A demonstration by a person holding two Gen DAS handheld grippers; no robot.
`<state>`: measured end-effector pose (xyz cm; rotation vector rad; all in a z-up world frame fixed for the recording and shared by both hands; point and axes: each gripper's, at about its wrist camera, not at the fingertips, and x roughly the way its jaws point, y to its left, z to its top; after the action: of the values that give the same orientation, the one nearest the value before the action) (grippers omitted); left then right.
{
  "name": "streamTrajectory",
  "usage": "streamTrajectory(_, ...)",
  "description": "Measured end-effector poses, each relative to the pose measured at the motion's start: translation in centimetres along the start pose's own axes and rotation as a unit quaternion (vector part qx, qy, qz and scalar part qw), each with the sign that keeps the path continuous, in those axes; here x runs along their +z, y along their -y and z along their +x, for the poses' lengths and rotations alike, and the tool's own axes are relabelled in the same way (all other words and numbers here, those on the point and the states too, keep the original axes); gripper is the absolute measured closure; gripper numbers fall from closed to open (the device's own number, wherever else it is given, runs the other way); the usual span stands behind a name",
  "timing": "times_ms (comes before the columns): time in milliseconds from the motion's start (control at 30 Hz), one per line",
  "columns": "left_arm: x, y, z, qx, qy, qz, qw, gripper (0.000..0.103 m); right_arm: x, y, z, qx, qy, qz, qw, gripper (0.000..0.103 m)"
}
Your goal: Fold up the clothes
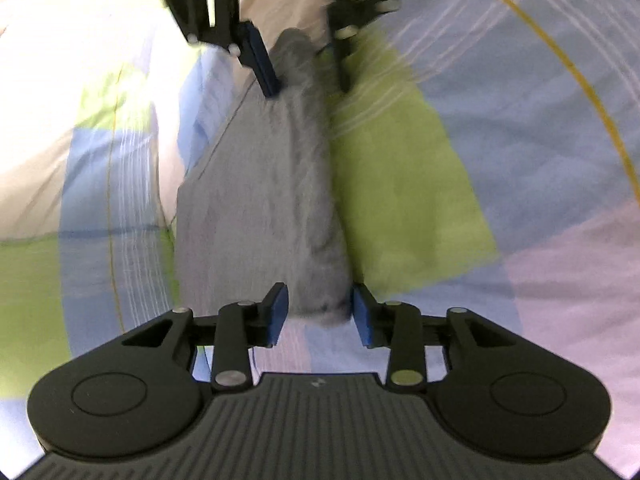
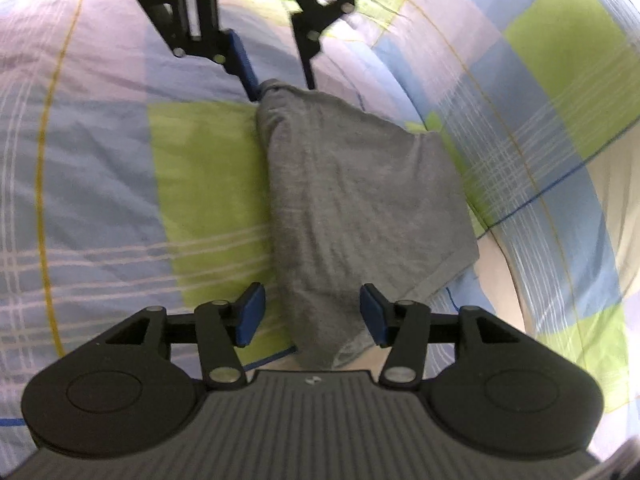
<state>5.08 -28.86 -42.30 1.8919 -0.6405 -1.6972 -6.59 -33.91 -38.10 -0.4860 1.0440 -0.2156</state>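
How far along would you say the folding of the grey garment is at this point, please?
Done: the grey knit garment already lies doubled into a narrow wedge on the checked blue-and-green bedsheet. In hand: the left tool and right tool each straddle one end, jaws apart, not clamped. Left: probably another fold and smoothing; its hem corner sticks out.

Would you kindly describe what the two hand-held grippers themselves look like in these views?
Both look alike. The left hand-held gripper and the right hand-held gripper each have a matte black body with a ribbed centre panel bearing a small pale logo, two rounded lobes with circular recesses, black linkage arms joined by silver pins, and blue rectangular finger pads. No cables or sleeves are visible.
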Motion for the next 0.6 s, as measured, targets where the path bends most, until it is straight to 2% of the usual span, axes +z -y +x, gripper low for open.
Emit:
streamTrajectory(33,-0.3,0.1,0.1,-0.003,-0.005,-0.009,0.9999,0.094,0.1,0.1,0.2,0.003,-0.001,0.005,1.000,0.098)
streamTrajectory(67,-0.7,0.1,-0.2,-0.004,-0.005,-0.016,0.9999,0.096,0.2,0.3,0.2,0.001,-0.002,0.008,1.000,0.099)
streamTrajectory(133,-1.9,-0.4,-0.9,0.007,0.004,-0.040,0.9992,0.098,0.2,1.1,-0.5,0.000,0.000,0.023,1.000,0.100)
streamTrajectory(167,-2.1,-0.5,-1.1,0.008,0.008,-0.046,0.9989,0.103,0.1,1.7,-1.0,-0.001,0.003,0.034,0.999,0.100)
streamTrajectory(233,-3.4,-0.1,-1.7,0.012,0.020,-0.054,0.9983,0.103,0.0,2.6,-1.4,-0.004,0.003,0.043,0.999,0.100)
streamTrajectory(333,-5.2,2.3,-1.0,0.005,0.001,-0.040,0.9992,0.103,-1.1,2.6,-1.4,-0.008,-0.019,0.043,0.999,0.100)
streamTrajectory(400,-5.7,2.7,-1.7,0.017,0.003,-0.047,0.9987,0.103,-1.7,2.3,-1.0,-0.013,-0.026,0.034,0.999,0.098)
streamTrajectory(433,-5.7,2.5,-2.3,0.025,0.009,-0.061,0.9978,0.102,-1.8,2.1,-0.8,-0.015,-0.027,0.028,0.999,0.093)
streamTrajectory(467,-5.5,2.3,-2.6,0.031,0.015,-0.065,0.9973,0.097,-1.7,1.7,-0.9,-0.024,-0.032,0.015,0.999,0.078)
streamTrajectory(500,-5.0,1.7,-3.5,0.037,0.029,-0.072,0.9963,0.093,-1.7,1.3,-1.1,-0.029,-0.037,0.007,0.999,0.073)
streamTrajectory(600,-3.0,-0.1,-4.9,0.039,0.078,-0.100,0.9912,0.062,-1.5,0.8,-2.2,-0.035,-0.033,0.010,0.999,0.072)
